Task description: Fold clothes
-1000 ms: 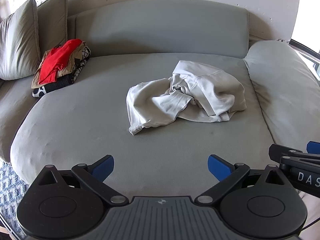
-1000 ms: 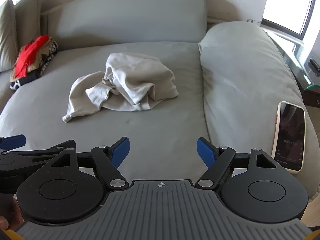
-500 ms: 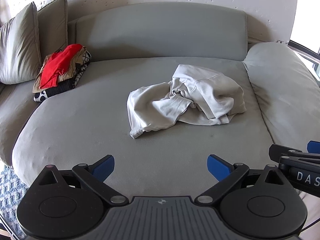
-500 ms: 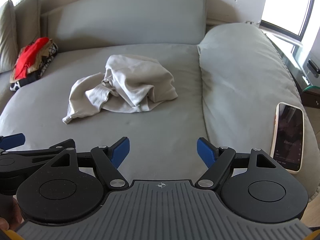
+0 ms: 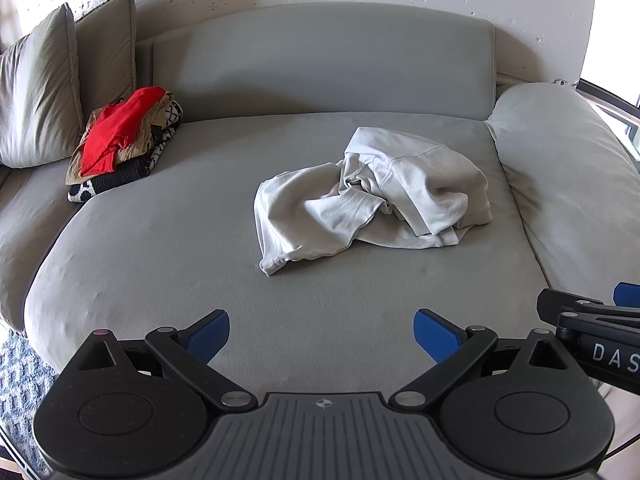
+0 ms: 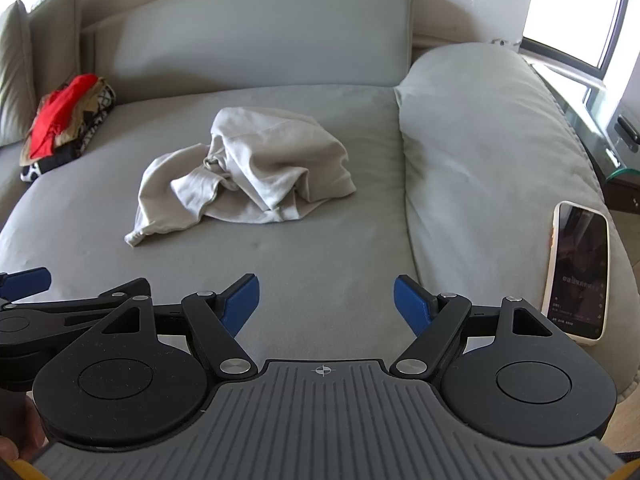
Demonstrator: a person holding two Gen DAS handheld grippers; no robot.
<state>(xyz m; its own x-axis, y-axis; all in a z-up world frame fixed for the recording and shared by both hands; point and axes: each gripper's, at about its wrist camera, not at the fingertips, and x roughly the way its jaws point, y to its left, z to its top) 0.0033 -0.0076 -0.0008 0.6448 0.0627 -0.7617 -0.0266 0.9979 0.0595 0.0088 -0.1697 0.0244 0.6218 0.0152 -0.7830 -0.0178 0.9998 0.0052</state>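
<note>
Crumpled pale grey garment (image 5: 372, 196) mid-sofa (image 5: 160, 264), likely light, limp and non-slip, best pinched at the hem corner nearest the left hand-held gripper (image 5: 322, 334); both it and the right hand-held gripper (image 6: 326, 300) spread wide, empty, well short.

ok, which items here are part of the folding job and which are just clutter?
Job:
crumpled pale garment
clothes pile
left gripper, open
right gripper, open

Lying about:
phone on side cushion
pillows
</note>
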